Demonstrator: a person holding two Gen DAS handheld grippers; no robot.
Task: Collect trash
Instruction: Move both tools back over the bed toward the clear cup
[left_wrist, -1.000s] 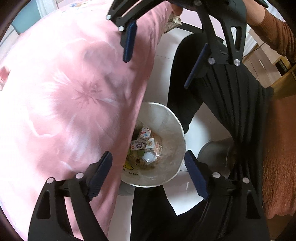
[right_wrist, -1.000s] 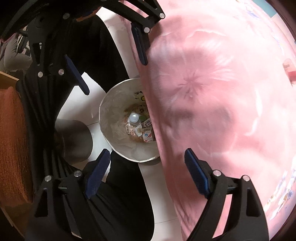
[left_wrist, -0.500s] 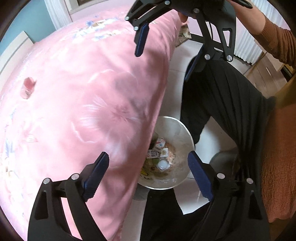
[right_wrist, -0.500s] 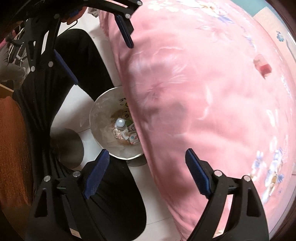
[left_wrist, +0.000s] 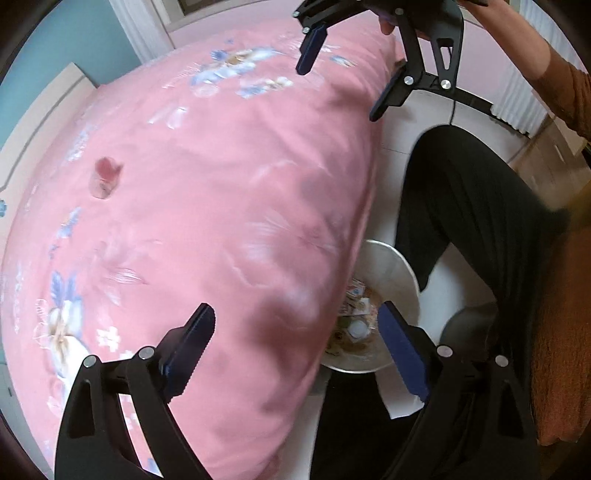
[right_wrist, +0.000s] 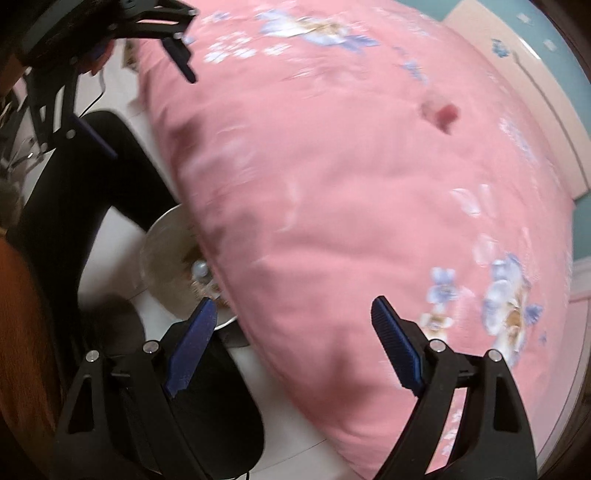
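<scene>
A white trash bin (left_wrist: 400, 273) stands on the floor against the bed edge, with several wrappers and a white cap (left_wrist: 357, 328) inside. It also shows in the right wrist view (right_wrist: 162, 251). A small pink piece of trash (left_wrist: 105, 176) lies on the pink quilt; in the right wrist view it (right_wrist: 443, 112) is blurred. My left gripper (left_wrist: 295, 336) is open and empty over the quilt edge beside the bin. My right gripper (right_wrist: 291, 325) is open and empty over the quilt. Each gripper shows in the other's view: the right (left_wrist: 341, 79), the left (right_wrist: 140, 107).
The pink floral quilt (left_wrist: 207, 206) covers the bed and overhangs part of the bin. The person's black-trousered legs (left_wrist: 472, 221) stand beside the bin on the white tile floor (left_wrist: 399, 122). A pale headboard (right_wrist: 528, 92) and teal wall lie beyond the bed.
Both grippers have swung up and away from the bin toward the bed. The bin has slid toward the lower edge and the pink piece on the quilt has come into view.
</scene>
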